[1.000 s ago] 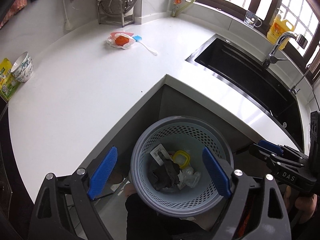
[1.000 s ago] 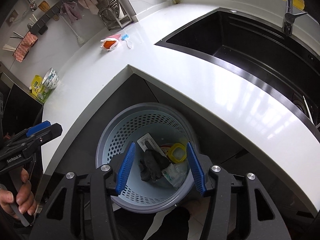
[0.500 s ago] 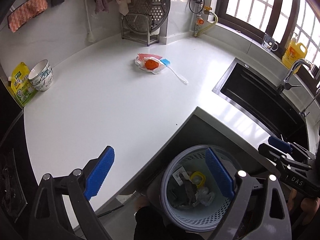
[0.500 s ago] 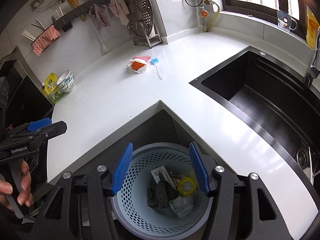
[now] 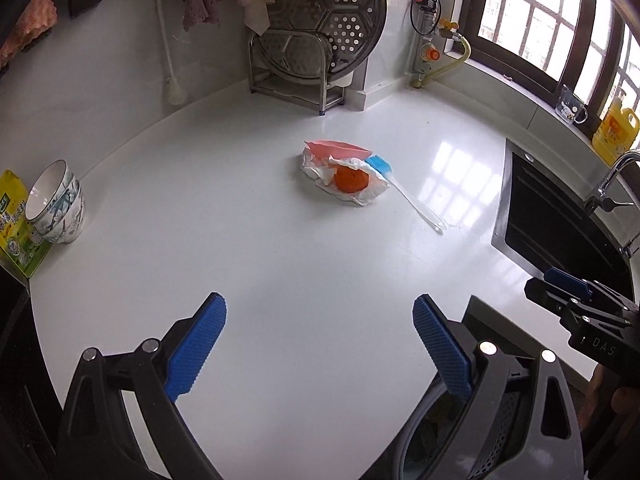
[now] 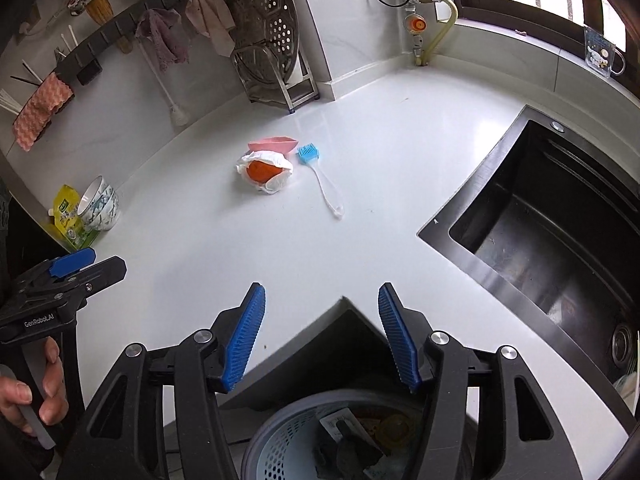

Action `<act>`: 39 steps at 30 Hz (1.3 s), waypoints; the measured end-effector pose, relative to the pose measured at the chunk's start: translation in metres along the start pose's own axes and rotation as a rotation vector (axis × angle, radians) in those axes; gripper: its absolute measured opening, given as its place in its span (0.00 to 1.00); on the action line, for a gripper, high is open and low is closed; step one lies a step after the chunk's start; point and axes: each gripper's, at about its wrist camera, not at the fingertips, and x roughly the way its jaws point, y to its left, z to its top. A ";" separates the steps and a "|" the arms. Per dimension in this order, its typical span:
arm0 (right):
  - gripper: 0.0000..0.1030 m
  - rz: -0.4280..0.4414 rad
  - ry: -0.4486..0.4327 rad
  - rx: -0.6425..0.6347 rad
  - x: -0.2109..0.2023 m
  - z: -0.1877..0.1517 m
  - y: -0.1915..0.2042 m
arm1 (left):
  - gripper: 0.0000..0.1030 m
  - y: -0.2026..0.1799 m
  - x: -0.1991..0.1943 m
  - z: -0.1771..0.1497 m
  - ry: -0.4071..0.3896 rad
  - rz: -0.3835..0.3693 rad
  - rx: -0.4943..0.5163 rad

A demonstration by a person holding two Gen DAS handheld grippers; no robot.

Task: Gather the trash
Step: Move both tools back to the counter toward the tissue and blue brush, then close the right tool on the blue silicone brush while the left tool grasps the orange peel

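Note:
A crumpled white wrapper with an orange lump [image 5: 347, 178] [image 6: 265, 172] lies mid-counter, a pink paper piece [image 5: 334, 148] [image 6: 273, 145] touching its far side. A blue brush with a clear handle [image 5: 404, 188] [image 6: 323, 179] lies just right of it. My left gripper [image 5: 318, 334] hovers open over the near counter, nothing between its blue pads. My right gripper [image 6: 320, 330] is open too, above the counter's inner corner, empty. Below it the grey perforated bin [image 6: 280, 436] holds dark scraps, paper and a yellow lid. The bin's rim [image 5: 412, 432] peeks out in the left wrist view.
White counter [image 5: 260, 264] wraps a black sink [image 6: 560, 216] on the right. Stacked bowls [image 5: 58, 208] and a yellow packet [image 5: 14, 232] sit at the left edge. A steamer rack [image 5: 320, 36] stands at the back. A yellow bottle [image 5: 614, 134] and cup [image 6: 602, 52] rest on the sill.
Both grippers have swung up and away from above the bin toward the counter. The bin has slid to the bottom of both views and the wrapper pile now looks closer.

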 end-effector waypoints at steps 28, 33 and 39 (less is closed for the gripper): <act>0.55 -0.058 0.073 -0.191 0.203 0.135 0.024 | 0.90 0.030 0.158 0.081 0.020 -0.148 -0.025; 0.55 -0.070 0.058 -0.226 0.209 0.138 0.032 | 0.91 0.032 0.158 0.082 0.018 -0.157 -0.016; 0.36 -0.096 0.053 -0.248 0.212 0.136 0.034 | 0.91 0.038 0.157 0.087 -0.006 -0.147 -0.005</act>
